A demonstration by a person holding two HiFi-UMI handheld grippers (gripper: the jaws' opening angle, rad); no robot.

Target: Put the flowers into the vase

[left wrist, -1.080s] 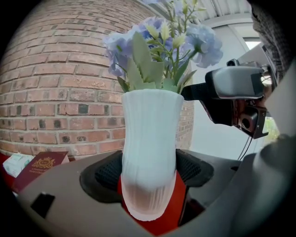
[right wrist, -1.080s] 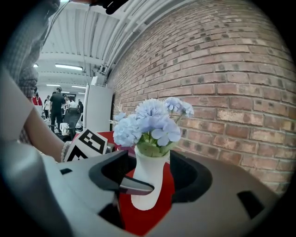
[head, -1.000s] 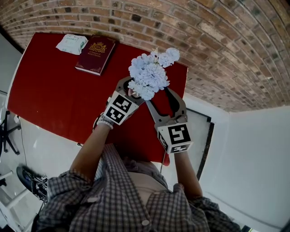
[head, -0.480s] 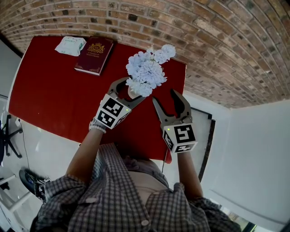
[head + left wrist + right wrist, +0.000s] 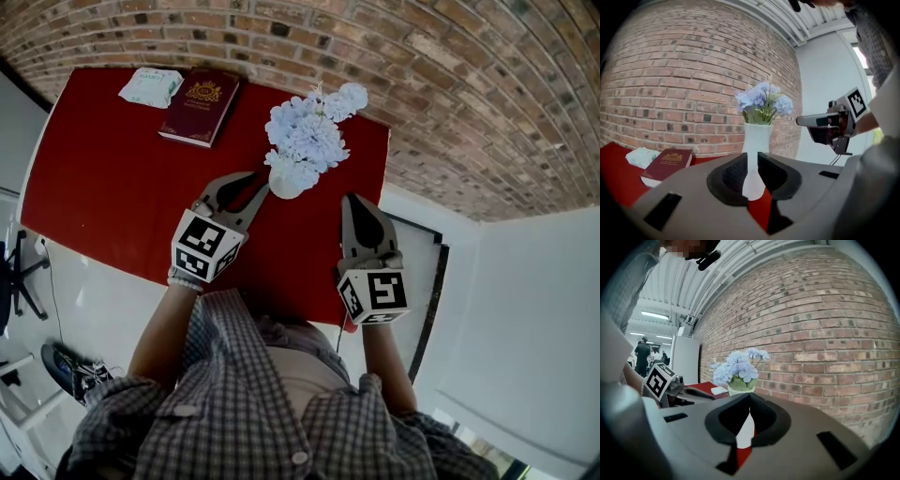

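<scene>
A white vase [image 5: 286, 185] stands upright on the red table [image 5: 112, 187], with pale blue flowers [image 5: 307, 136] in its mouth. My left gripper [image 5: 258, 180] sits just left of the vase base and clear of it. Its jaws are closing with a narrow gap and nothing between them. In the left gripper view the vase [image 5: 757, 136] and flowers [image 5: 763, 101] show beyond the left gripper [image 5: 753, 157]. My right gripper [image 5: 359, 199] is to the right of the vase, shut and empty. The right gripper view shows the flowers [image 5: 738, 371] ahead of the right gripper [image 5: 749, 395].
A maroon book [image 5: 200, 108] and a white packet [image 5: 150, 86] lie at the table's far left end. A brick wall [image 5: 450, 94] runs behind the table. The table's right edge is close to the vase, and my body stands at its near edge.
Both grippers have drawn back from the vase toward my body. Their wide jaws have narrowed, and the right pair has closed fully. The vase with the flowers stays standing on the table.
</scene>
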